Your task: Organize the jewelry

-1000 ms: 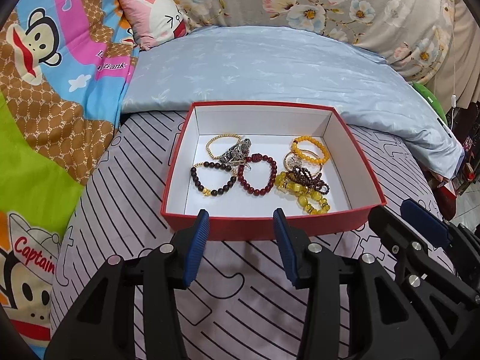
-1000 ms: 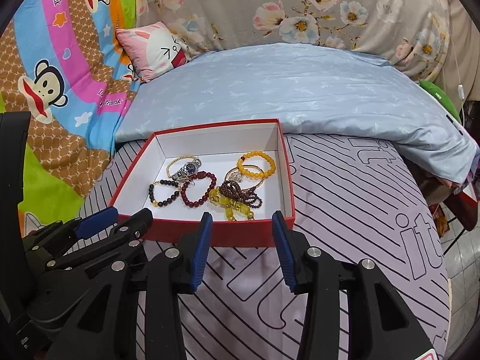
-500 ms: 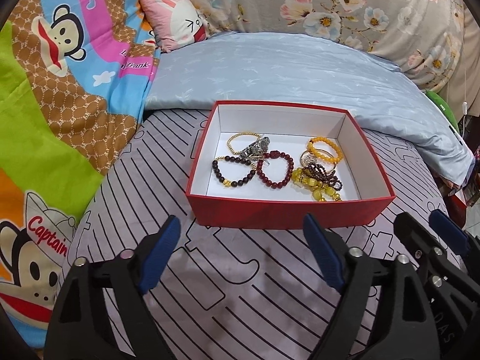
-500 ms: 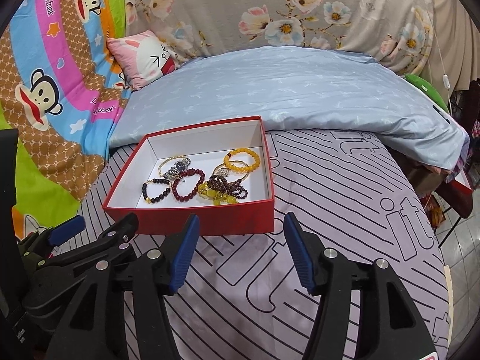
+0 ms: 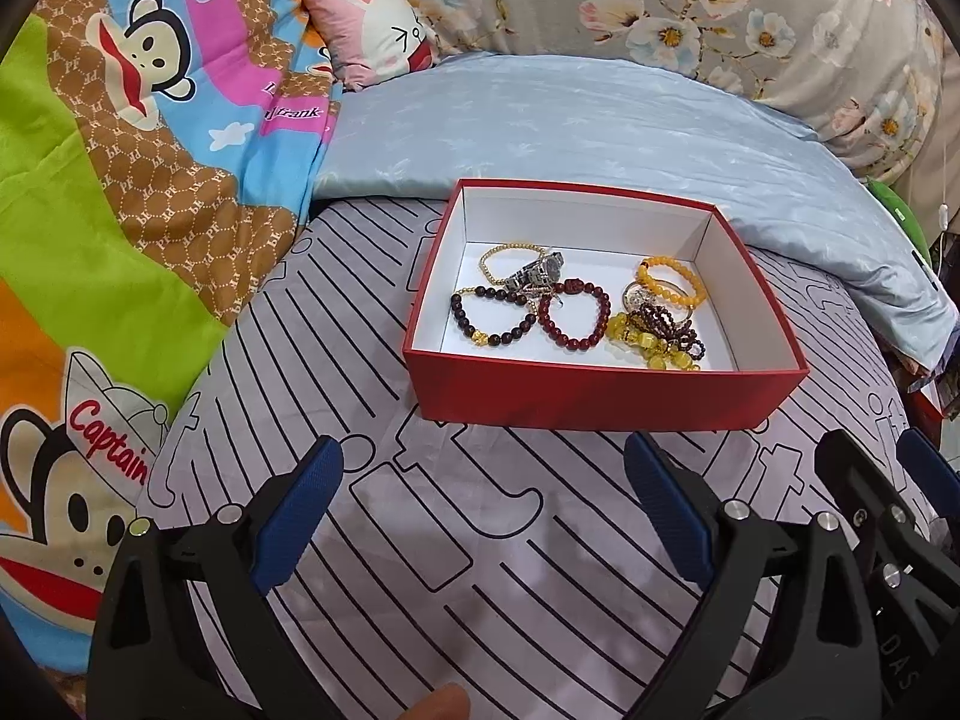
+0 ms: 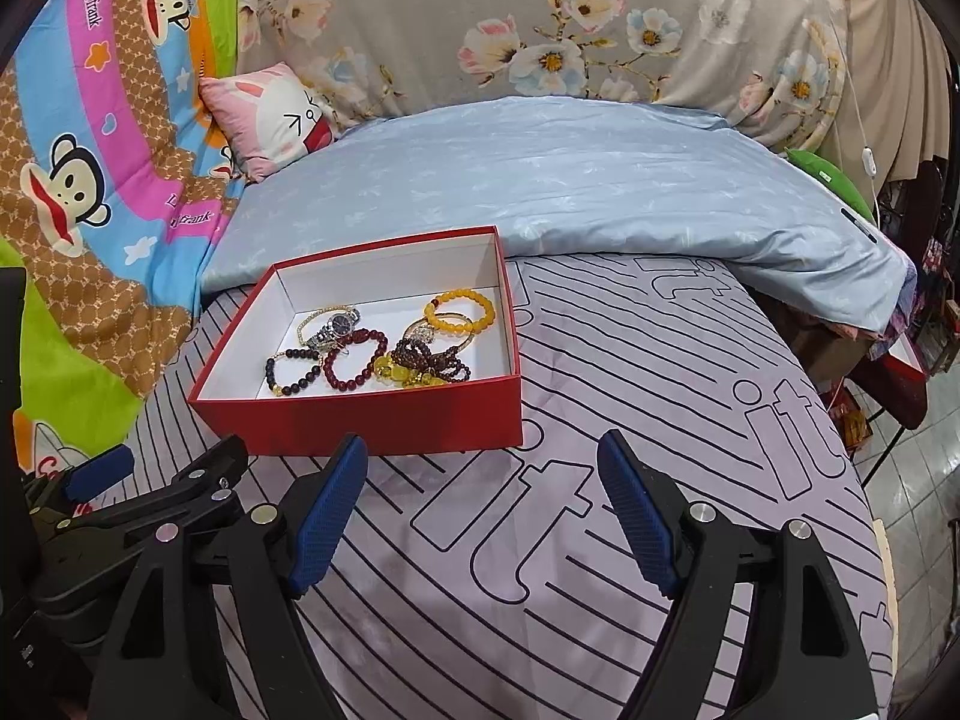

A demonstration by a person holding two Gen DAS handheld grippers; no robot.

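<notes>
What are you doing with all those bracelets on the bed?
A person holds a two-finger gripper in each hand over the bed. Both the left gripper and the right gripper have their jaws opening, with nothing between them. In front of them sits an open red cardboard box on the striped sheet. Inside lie beaded bracelets in orange, dark brown and dark red, a silver wristwatch, and a tangled yellow pile. Nothing has been picked up yet.

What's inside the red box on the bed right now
Inside the red box: a wristwatch, a gold bead chain, a dark bead bracelet, a red bead bracelet, an orange bracelet and a tangled yellow-and-maroon pile. Whatever lies under that pile is hidden.
</notes>
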